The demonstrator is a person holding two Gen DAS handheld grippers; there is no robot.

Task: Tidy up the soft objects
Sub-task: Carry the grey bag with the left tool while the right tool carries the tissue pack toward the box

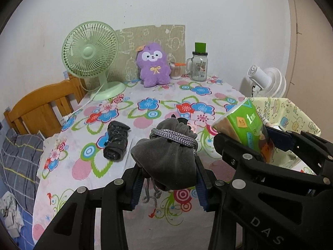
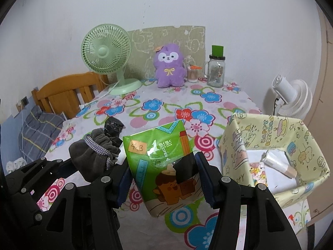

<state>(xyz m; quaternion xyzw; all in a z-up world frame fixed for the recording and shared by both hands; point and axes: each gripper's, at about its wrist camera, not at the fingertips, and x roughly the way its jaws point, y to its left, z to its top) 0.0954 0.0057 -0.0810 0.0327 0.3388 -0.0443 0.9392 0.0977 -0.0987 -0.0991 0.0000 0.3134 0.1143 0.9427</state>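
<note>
My left gripper [image 1: 169, 182] is shut on a grey drawstring pouch [image 1: 168, 156] tied with a braided cord, held above the flowered tablecloth [image 1: 145, 108]. The same pouch [image 2: 91, 156] shows at the left of the right wrist view. My right gripper [image 2: 164, 181] is shut on a green tissue pack [image 2: 164, 162] and holds it in the air; that pack [image 1: 245, 129] appears at the right of the left wrist view. A black rolled sock [image 1: 115, 141] lies on the cloth left of the pouch. A purple plush toy [image 1: 153, 65] sits at the back by the wall.
A yellow paper-lined box [image 2: 276, 145] stands at the right with a roll and small items inside. A green desk fan [image 1: 91, 58], a glass mug jar [image 1: 198, 66] and a cotton-swab tub [image 1: 175, 70] line the back. A white fan [image 2: 291, 98] is beyond the table, a wooden headboard [image 1: 41, 108] at the left.
</note>
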